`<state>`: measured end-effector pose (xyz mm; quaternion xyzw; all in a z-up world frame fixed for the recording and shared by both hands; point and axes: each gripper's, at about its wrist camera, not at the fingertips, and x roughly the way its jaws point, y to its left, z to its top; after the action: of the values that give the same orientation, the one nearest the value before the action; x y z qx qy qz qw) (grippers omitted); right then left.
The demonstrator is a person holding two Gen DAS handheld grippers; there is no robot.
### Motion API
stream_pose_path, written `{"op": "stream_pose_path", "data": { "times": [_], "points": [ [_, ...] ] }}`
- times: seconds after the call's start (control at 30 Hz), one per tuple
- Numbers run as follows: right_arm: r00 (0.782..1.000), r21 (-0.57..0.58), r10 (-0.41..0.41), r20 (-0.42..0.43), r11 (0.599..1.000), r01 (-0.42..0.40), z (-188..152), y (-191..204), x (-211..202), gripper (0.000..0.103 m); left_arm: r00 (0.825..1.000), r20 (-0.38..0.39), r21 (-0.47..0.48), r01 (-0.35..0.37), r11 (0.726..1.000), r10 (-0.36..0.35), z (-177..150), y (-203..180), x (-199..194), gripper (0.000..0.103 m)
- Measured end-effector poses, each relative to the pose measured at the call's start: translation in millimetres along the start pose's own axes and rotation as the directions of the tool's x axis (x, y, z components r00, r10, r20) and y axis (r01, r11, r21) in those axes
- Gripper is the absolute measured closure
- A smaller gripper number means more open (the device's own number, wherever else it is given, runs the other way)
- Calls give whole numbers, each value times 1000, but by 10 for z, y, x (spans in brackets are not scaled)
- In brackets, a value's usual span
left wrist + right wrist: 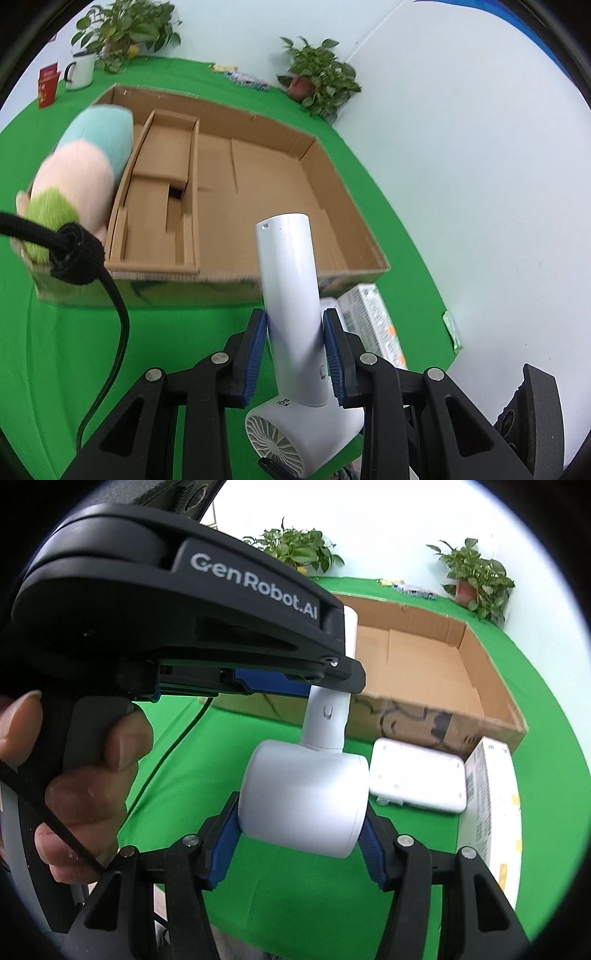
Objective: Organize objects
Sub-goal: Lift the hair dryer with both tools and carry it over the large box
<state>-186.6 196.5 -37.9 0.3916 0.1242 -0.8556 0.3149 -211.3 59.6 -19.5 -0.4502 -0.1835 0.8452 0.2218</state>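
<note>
A white hair dryer [291,295] is held by both grippers above the green table. My left gripper [295,328] is shut on its handle, which points up toward the cardboard box [258,177]. My right gripper [299,823] is shut on the dryer's round barrel [306,797]. The left gripper's black body [177,627] crosses the right wrist view above the barrel. The dryer's black cord [118,306] with a strap hangs at the left. A pastel plush toy [81,173] lies in the box's left side.
A white flat device [417,779] and a printed white carton [491,805] lie in front of the box. Potted plants [317,74], a white mug [79,70] and a red box [48,85] stand at the back. The table edge and wall are at the right.
</note>
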Motion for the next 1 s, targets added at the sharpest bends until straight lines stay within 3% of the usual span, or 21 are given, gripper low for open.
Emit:
{"op": "stream_pose_path", "data": {
  "times": [0.47, 0.67, 1.0],
  "points": [
    [988, -46, -83, 127, 995, 90, 683, -204, -73, 46, 997, 81, 130, 7, 991, -18, 800, -364, -381, 75],
    [986, -44, -57, 159, 997, 65, 1032, -312, 5, 46, 994, 113, 134, -23, 991, 8, 1181, -381, -444, 75],
    [987, -18, -29, 157, 999, 32, 1287, -492, 232, 46, 994, 78, 160, -83, 984, 71, 1745, -356, -69, 75]
  ]
}}
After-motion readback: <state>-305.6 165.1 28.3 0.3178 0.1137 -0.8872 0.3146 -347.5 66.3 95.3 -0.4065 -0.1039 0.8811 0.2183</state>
